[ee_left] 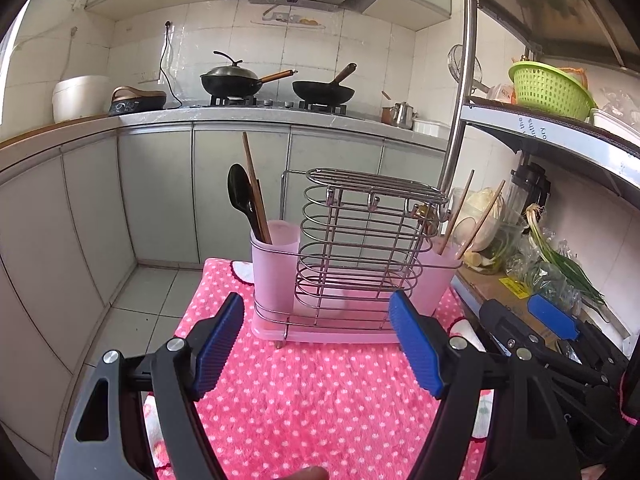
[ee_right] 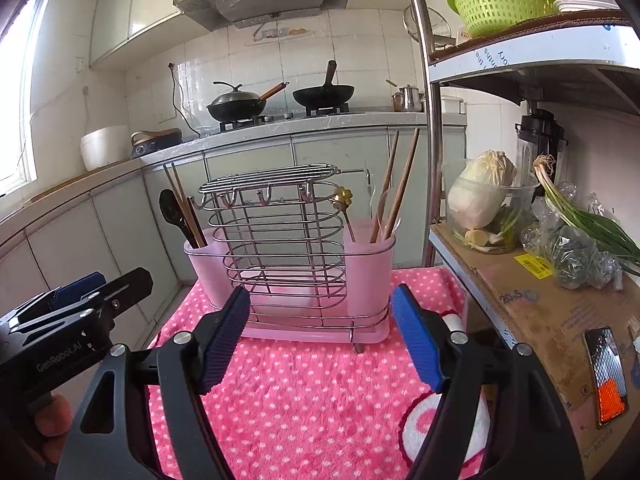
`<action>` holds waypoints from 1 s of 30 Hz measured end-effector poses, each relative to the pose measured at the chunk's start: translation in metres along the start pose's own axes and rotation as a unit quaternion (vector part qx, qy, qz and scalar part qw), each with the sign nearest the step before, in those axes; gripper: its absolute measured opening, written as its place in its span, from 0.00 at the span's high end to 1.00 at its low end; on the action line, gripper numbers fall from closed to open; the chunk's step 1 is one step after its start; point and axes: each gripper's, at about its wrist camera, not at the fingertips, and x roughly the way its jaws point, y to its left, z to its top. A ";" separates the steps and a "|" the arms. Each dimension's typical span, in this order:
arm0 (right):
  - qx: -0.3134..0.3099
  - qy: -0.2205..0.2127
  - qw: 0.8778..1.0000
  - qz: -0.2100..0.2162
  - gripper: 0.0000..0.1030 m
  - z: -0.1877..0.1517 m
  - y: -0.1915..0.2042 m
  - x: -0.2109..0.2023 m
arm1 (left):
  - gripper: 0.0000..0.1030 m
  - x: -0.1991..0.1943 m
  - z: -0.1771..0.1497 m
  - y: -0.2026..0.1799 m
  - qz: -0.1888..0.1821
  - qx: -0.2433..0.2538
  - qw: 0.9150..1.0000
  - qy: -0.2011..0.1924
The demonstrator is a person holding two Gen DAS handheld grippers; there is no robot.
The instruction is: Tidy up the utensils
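**A:** Your left hand-held gripper (ee_left: pixel 316 344) has its blue pads spread wide with nothing between them; your right hand-held gripper (ee_right: pixel 320 336) is spread just the same, also empty.

**B:** And what lies ahead of them?

**A:** Straight ahead of both, past the fingertips and not touching them, stands the utensil rack (ee_left: pixel 352 256) on the pink dotted cloth (ee_left: pixel 320 400) that covers the desk. Its wire frame rises in the middle, with a pink cup at each end.

**B:** What does each camera give you that the other doesn't?

**A:** From your left one, the black spoon (ee_left: pixel 240 196) and the brown chopsticks (ee_left: pixel 254 192) in the left cup are plain, while the right cup's contents are half hidden. From your right one you see that cup clearly: a gold flower-topped spoon (ee_right: pixel 345 210) and more chopsticks (ee_right: pixel 396 188). To its right is a shelf with a cabbage (ee_right: pixel 480 188) and green onions (ee_right: pixel 580 212).
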 end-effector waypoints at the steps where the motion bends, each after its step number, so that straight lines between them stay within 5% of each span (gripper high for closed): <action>1: 0.000 0.000 1.000 0.000 0.28 0.000 0.000 0.001 | 0.28 0.001 0.000 0.000 0.000 0.000 1.000 0.001; 30: 0.001 0.012 1.000 0.002 0.28 -0.003 -0.002 0.010 | 0.28 0.008 -0.004 -0.004 -0.007 0.004 1.000 0.012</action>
